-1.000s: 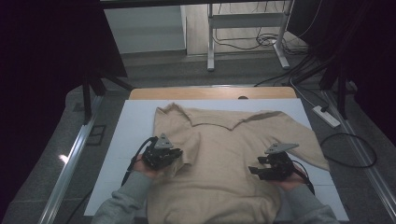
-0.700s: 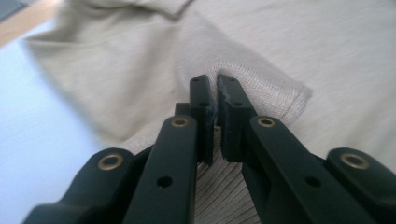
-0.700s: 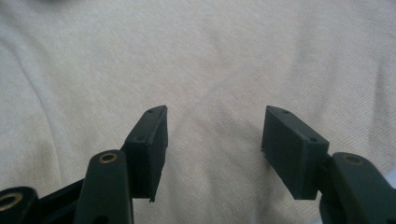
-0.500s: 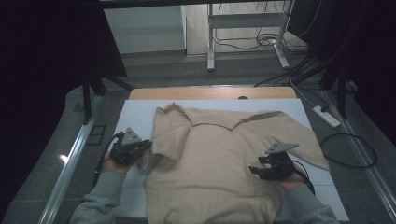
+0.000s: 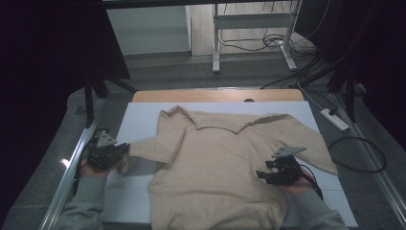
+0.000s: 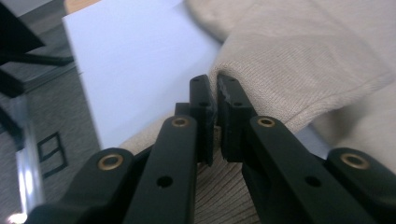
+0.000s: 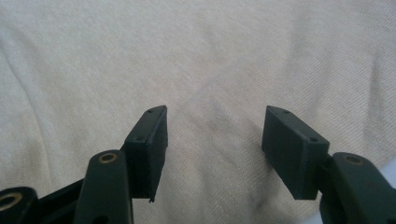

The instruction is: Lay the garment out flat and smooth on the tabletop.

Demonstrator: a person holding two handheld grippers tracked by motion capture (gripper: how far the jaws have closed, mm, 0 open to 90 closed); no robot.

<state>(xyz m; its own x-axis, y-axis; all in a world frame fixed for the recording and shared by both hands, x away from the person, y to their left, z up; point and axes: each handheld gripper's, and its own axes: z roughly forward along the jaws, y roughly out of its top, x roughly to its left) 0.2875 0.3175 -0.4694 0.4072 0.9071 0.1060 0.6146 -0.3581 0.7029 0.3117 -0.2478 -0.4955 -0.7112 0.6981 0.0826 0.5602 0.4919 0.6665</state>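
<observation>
The high view is dim. The room around the table (image 5: 139,120) is very dark, almost black at the left and right sides. The white table top and the tan sweater (image 5: 225,167) are the lightest parts. A small bright spot of glare shines on the metal rail (image 5: 64,163) by the table's left edge. The left gripper (image 5: 107,152) looks blurry there.

In the left gripper view, the black jaws up close are soft and fuzzy, and the white table top looks bright. In the right gripper view, the light is soft and even. The knit looks a bit blurry, with faint shadows in its folds.
</observation>
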